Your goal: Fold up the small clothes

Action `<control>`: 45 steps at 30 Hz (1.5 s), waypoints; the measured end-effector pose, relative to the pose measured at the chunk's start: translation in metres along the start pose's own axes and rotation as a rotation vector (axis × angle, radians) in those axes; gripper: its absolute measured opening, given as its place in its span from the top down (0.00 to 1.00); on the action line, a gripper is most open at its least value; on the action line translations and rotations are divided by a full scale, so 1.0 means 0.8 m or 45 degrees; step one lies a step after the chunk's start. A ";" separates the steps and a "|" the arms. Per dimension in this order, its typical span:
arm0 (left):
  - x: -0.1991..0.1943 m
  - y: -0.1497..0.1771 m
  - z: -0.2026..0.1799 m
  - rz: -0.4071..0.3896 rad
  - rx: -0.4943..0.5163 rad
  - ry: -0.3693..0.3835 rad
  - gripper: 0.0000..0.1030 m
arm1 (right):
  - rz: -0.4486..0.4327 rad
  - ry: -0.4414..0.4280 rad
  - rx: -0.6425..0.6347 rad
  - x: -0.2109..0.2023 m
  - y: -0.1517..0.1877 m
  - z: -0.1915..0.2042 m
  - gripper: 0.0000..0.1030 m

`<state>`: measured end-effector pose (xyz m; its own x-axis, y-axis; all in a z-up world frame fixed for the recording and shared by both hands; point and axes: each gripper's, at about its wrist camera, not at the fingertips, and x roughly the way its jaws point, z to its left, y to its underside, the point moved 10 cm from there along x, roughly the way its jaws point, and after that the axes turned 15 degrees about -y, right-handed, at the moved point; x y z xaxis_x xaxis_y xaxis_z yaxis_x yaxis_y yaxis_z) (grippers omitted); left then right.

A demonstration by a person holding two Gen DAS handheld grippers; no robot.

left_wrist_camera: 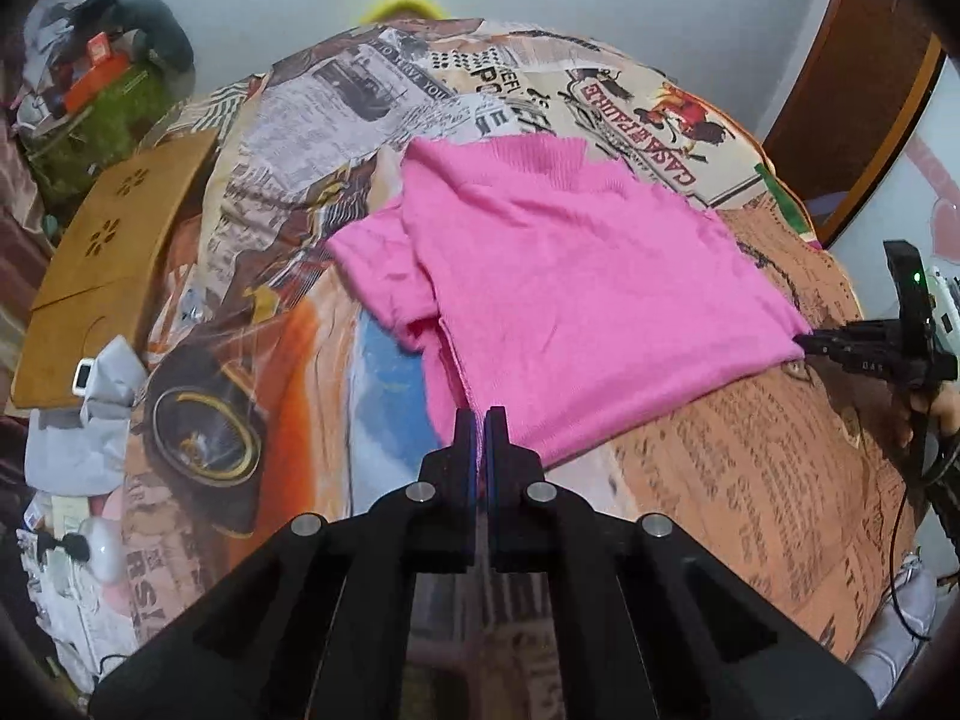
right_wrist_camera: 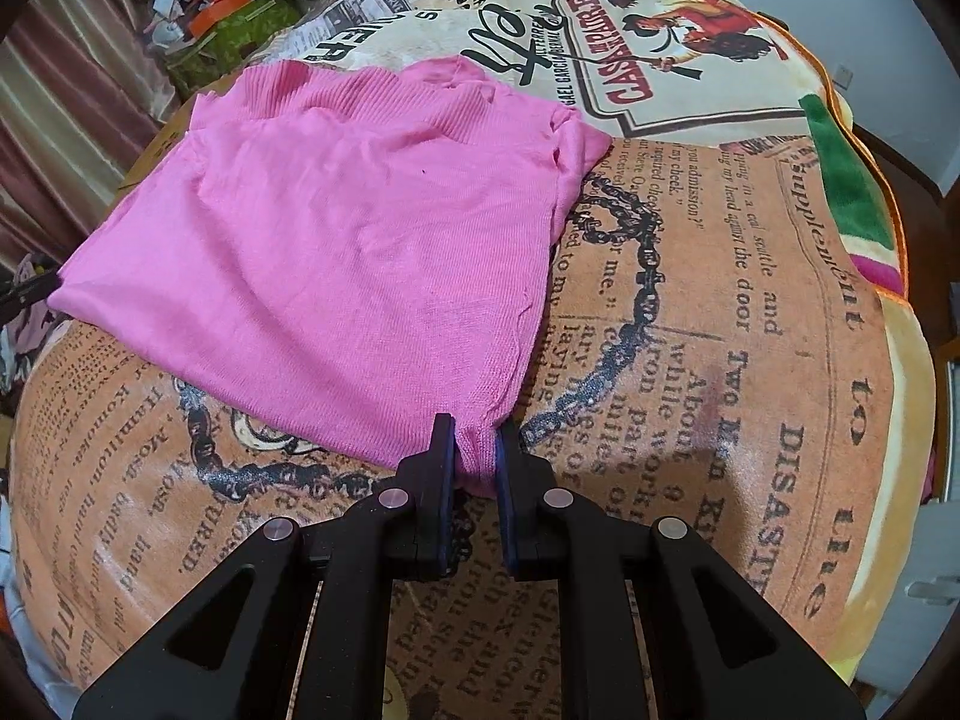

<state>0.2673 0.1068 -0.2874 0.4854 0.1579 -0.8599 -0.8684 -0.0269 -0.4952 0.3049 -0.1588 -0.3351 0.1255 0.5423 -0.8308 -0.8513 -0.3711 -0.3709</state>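
While my right tongs [right_wrist_camera: 474, 450] pinch the near corner of the pink sweater [right_wrist_camera: 336, 240] and my left tongs [left_wrist_camera: 480, 438] sit squeezed shut at its near edge, the sweater lies flat on the printed bed cover [right_wrist_camera: 720, 330] in front of me.

My left hand-held gripper [left_wrist_camera: 480, 426] points steeply down, its two dark fingers [left_wrist_camera: 463, 450] drawn together with barely a slit between them — nothing caught there that I can see. My right hand-held gripper [right_wrist_camera: 474, 444] tilts down just as steeply, its fingers [right_wrist_camera: 443, 450] a little apart and pinched on a bunched corner of the pink top [right_wrist_camera: 360, 240]. From the left camera I see the right one side-on at the frame's edge, my hand [left_wrist_camera: 936, 414] wrapped around its grip — only partly visible.
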 end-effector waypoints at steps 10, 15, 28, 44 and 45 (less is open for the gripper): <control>0.013 0.019 -0.003 0.061 0.082 -0.044 0.94 | 0.015 0.048 -0.053 -0.012 0.002 0.004 0.87; -0.013 -0.017 0.007 -0.060 0.167 -0.146 0.66 | -0.052 0.097 -0.138 -0.049 -0.020 0.023 0.64; 0.065 -0.036 -0.039 0.079 0.143 -0.043 0.48 | -0.008 -0.148 -0.168 0.033 -0.061 0.108 0.46; 0.013 -0.006 0.050 0.031 -0.059 -0.077 0.37 | -0.056 -0.093 -0.284 -0.006 -0.058 0.142 0.44; 0.013 -0.009 0.051 0.026 -0.063 -0.078 0.37 | -0.062 -0.104 -0.306 -0.005 -0.062 0.154 0.44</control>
<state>0.2746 0.1488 -0.2876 0.4596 0.2166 -0.8613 -0.8712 -0.0789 -0.4846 0.2837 -0.0496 -0.2621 0.1135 0.6197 -0.7766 -0.6983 -0.5063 -0.5061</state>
